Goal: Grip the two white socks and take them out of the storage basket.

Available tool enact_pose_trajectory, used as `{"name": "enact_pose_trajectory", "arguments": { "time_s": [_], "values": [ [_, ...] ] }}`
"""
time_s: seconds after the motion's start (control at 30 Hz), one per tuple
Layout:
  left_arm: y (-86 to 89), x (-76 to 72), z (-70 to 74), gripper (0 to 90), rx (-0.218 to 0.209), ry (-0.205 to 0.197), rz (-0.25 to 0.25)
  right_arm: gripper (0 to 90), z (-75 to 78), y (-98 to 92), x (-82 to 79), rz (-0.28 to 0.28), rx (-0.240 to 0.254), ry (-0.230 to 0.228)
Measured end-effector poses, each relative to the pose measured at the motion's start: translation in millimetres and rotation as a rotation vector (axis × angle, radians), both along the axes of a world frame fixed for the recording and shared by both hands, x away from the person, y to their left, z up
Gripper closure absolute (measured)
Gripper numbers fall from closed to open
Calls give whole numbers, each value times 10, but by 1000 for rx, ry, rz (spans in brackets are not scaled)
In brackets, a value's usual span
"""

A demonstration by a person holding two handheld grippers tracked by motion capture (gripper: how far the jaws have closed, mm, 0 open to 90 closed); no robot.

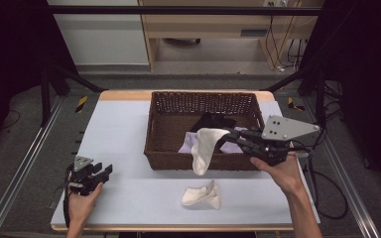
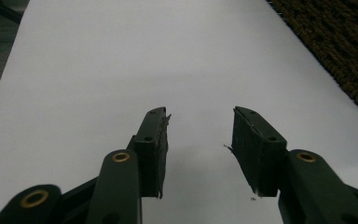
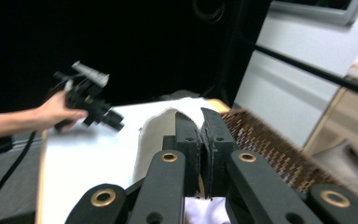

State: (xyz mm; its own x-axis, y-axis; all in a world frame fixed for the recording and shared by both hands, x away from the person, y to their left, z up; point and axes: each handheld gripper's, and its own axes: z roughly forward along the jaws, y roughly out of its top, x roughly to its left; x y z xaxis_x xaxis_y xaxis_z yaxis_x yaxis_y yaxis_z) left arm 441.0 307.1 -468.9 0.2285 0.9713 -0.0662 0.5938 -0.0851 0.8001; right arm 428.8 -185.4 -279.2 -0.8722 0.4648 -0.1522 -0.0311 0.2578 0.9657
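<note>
nearest the high camera, a crumpled cream-white cloth sock (image 1: pixel 202 196) lies on the pale grey table mat (image 1: pixel 124 134), just in front of the dark brown woven wicker basket (image 1: pixel 202 101) and apart from both grippers. right gripper (image 1: pixel 226 136), with its grey three-cornered plate on top, is held over the basket's front right part, its black jaws pinched together on a second cream-white sock (image 1: pixel 204 148) that dangles from them over the basket's front wall, its lower end hanging in front of that wall. in the right gripper view the jaws stand tight on the pale fabric (image 3: pixel 161 130), basket weave (image 3: pixel 270 144) to their right. inside the basket lie a lilac cloth (image 1: pixel 191 144) and a black garment (image 1: pixel 213 120). left gripper (image 1: pixel 104 172) sits low at the mat's near left corner, well apart from the socks; its jaws stand apart with nothing between them, bare mat (image 2: pixel 121 70) under them, the basket's corner (image 2: pixel 340 51) off to one side.
</note>
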Motion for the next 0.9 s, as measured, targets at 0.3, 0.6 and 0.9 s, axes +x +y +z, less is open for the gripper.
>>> {"name": "enact_pose_trajectory", "arguments": {
  "time_s": [0.3, 0.6, 0.9],
  "values": [
    [-10, 0, -2, 543, 6, -1, -2, 869, -594, 31, -129, 18, -138, 133],
    [-29, 0, -7, 544, 11, 4, -4, 865, -1272, 7, -149, -18, -317, 283],
    [-36, 4, -17, 543, 16, 8, -7, 832, -1792, -16, -123, -33, -429, 401]
  ]
}}
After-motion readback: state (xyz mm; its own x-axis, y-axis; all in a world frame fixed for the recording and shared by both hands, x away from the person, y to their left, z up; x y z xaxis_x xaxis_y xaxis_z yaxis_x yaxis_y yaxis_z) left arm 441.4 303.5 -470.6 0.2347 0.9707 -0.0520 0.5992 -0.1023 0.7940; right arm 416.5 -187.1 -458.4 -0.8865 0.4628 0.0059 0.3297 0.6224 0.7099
